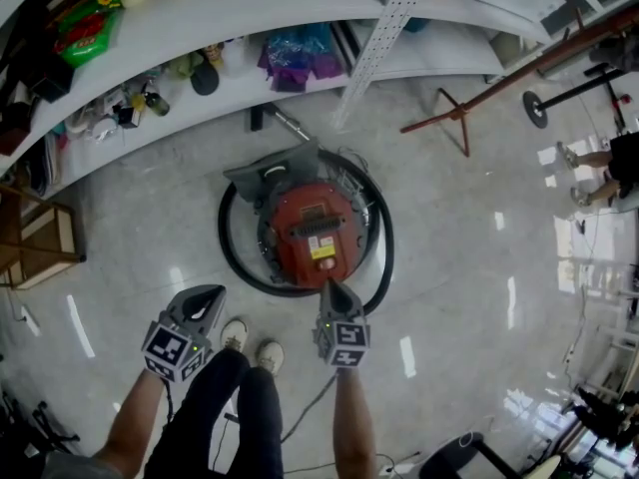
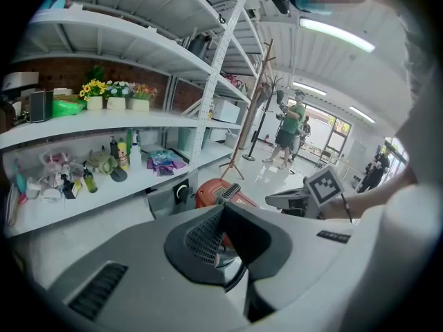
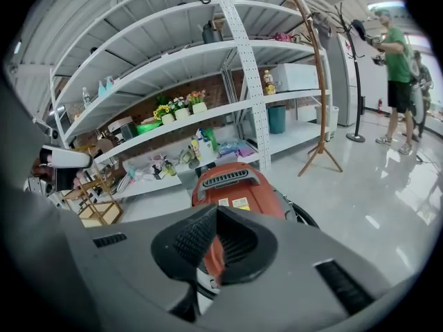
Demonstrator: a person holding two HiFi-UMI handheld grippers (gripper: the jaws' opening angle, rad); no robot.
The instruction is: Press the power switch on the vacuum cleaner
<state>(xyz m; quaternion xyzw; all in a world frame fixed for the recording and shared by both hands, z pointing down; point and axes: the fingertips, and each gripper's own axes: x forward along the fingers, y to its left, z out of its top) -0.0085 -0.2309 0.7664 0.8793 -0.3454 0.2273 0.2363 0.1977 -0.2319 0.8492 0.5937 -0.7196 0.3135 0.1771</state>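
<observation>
A round red vacuum cleaner (image 1: 315, 233) stands on the floor in front of the shelves, with a black hose (image 1: 232, 252) coiled around it. My right gripper (image 1: 330, 286) is shut and empty, its tips over the near edge of the red body. In the right gripper view the vacuum (image 3: 239, 185) fills the space just beyond the closed jaws (image 3: 216, 211). My left gripper (image 1: 213, 292) is shut and empty, held to the left of the hose, clear of the vacuum (image 2: 206, 191). I cannot make out the power switch.
White curved shelves (image 1: 250, 78) with bottles, flowers and bags run behind the vacuum. A wooden coat stand (image 1: 469, 108) lies across the back right, and a wooden crate (image 1: 35, 242) sits at the left. The person's shoes (image 1: 252, 342) are close behind the vacuum. Other people (image 2: 285, 126) stand farther off.
</observation>
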